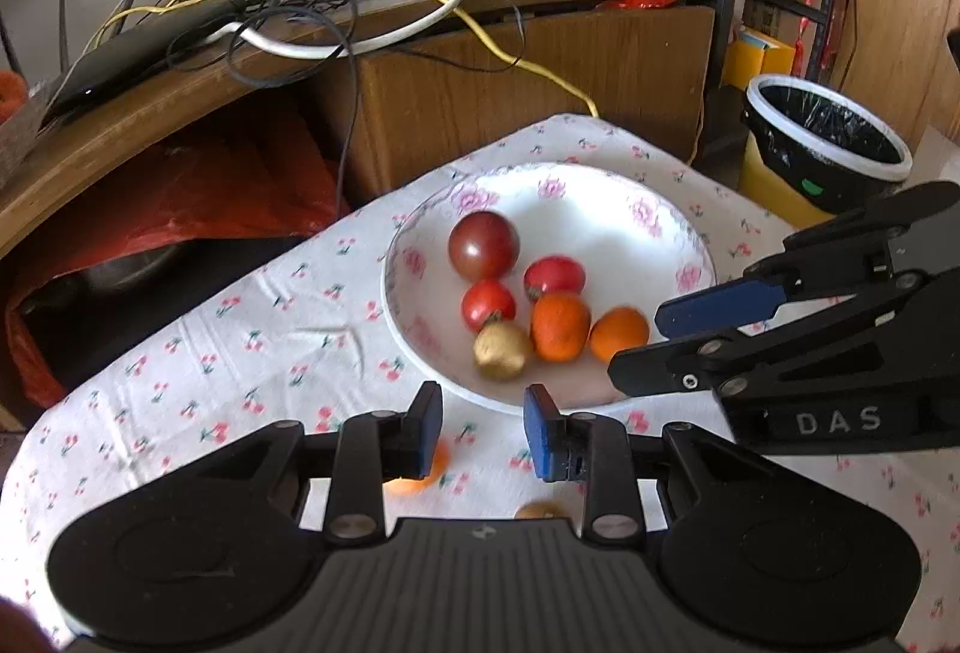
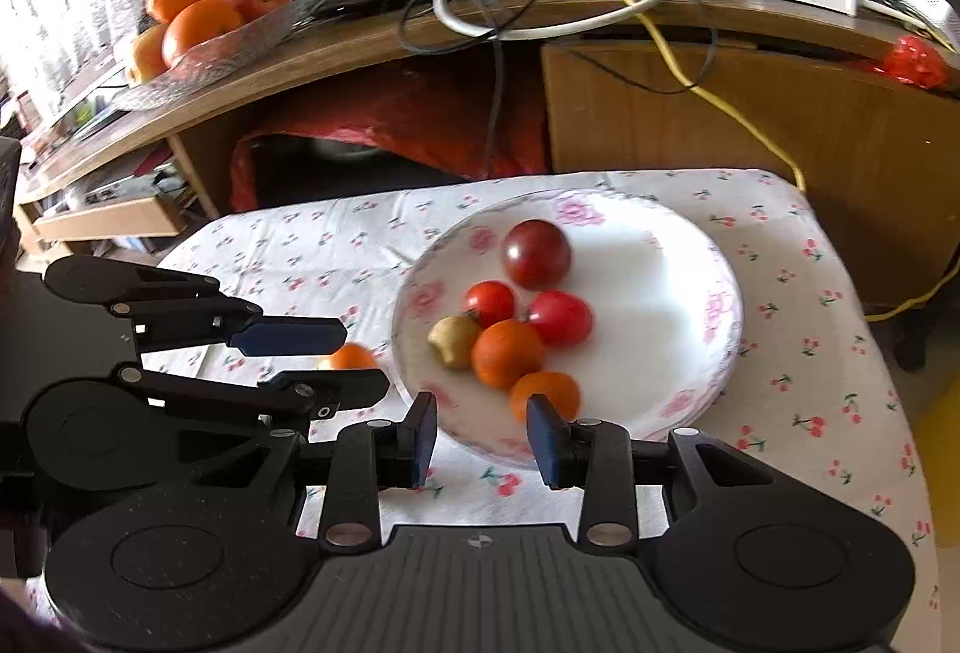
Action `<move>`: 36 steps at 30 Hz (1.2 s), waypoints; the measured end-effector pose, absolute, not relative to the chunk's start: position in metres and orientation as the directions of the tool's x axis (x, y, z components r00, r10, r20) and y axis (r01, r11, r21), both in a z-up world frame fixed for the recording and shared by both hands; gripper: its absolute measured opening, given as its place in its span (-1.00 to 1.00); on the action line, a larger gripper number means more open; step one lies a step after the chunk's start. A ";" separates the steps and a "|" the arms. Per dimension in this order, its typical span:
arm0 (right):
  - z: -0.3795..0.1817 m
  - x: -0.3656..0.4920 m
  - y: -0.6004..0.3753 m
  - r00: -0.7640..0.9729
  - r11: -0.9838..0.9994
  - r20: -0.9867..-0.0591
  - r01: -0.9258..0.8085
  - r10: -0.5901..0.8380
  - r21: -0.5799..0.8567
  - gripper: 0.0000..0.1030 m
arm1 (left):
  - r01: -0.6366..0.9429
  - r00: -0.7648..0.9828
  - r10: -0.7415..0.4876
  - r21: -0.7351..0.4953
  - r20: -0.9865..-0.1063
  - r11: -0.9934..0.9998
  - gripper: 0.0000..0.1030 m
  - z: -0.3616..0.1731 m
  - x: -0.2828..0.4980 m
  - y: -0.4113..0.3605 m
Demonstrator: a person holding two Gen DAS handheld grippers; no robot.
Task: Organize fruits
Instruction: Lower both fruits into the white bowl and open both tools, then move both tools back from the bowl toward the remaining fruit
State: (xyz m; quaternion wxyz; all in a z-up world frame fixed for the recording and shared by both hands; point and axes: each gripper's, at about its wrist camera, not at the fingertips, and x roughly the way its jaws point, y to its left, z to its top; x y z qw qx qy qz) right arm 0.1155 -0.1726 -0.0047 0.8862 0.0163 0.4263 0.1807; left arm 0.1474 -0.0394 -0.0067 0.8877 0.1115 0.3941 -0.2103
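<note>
On the cloth (image 2: 780,293), the plate (image 2: 660,257) holds six fruits; both the left gripper (image 1: 483,428) and right gripper (image 2: 483,434) gape wide, empty.

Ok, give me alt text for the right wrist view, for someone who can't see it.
A white floral plate on a cherry-print tablecloth holds six small fruits: three red, two orange, one golden. The right gripper hangs open at its near rim. The left gripper, at left, is open around a small orange fruit on the cloth.
</note>
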 end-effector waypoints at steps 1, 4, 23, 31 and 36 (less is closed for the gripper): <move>-0.005 0.114 -0.171 0.567 0.932 -0.750 -0.313 0.339 0.184 -0.41 | 0.460 0.599 -0.281 0.034 -0.750 0.887 -0.26 -0.007 0.145 -0.036; -0.005 0.110 -0.164 0.554 0.923 -0.752 -0.334 0.356 0.191 -0.41 | 0.454 0.597 -0.275 0.035 -0.753 0.890 -0.26 -0.008 0.140 -0.028; -0.031 0.106 -0.124 0.444 0.869 -0.791 -0.450 0.420 0.209 -0.40 | 0.419 0.576 -0.253 0.014 -0.777 0.908 -0.23 -0.021 0.142 0.006; -0.037 0.110 -0.117 0.439 0.867 -0.797 -0.457 0.414 0.199 -0.36 | 0.417 0.572 -0.256 0.007 -0.779 0.909 -0.18 -0.022 0.142 0.007; -0.038 0.112 -0.126 0.429 0.882 -0.811 -0.422 0.399 0.210 -0.61 | 0.425 0.570 -0.262 0.006 -0.778 0.905 -0.14 -0.023 0.145 0.002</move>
